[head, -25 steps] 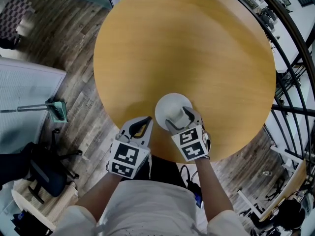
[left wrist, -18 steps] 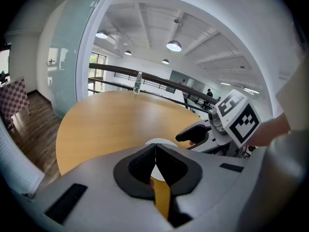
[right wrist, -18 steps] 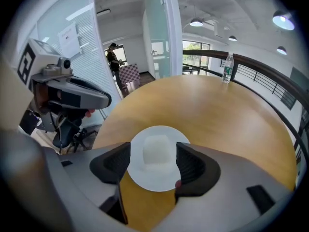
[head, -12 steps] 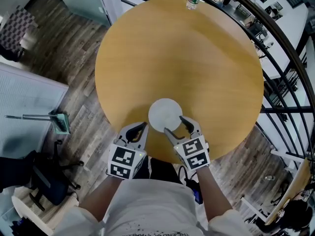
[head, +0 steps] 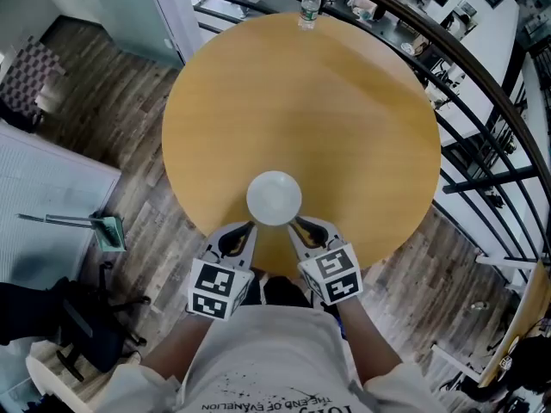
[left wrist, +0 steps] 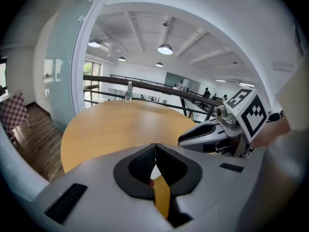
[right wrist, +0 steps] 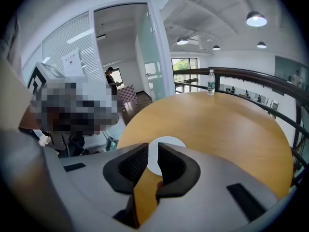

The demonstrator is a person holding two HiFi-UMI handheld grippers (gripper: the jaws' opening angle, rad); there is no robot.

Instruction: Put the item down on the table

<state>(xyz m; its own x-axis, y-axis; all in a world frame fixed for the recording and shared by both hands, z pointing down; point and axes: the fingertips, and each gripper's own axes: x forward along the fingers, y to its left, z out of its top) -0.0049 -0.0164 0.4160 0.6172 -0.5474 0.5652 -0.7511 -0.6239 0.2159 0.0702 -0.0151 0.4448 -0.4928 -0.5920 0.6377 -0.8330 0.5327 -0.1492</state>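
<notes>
— So where is the white round dish (head: 274, 198)?

— Flat on the round wooden worktop (head: 344, 119), close to the edge nearest the person. From the head view it lies just ahead of both gripper tips, between the two.

— Is either gripper holding it?

— No. The left gripper (left wrist: 155, 146) has its jaws pressed together, with nothing between the pads. The right gripper (right wrist: 152, 146) has just been closing its jaws. They now stand with a narrow slit between them and nothing pinched in it.

— But white shows through that slit.

— That is the dish on the worktop beyond the tips. The pads do not press on it.

— Anything else on the worktop?

— A water bottle (head: 310, 3) stands upright at the far edge, well apart from the dish, next to a dark railing (head: 482, 119).
</notes>
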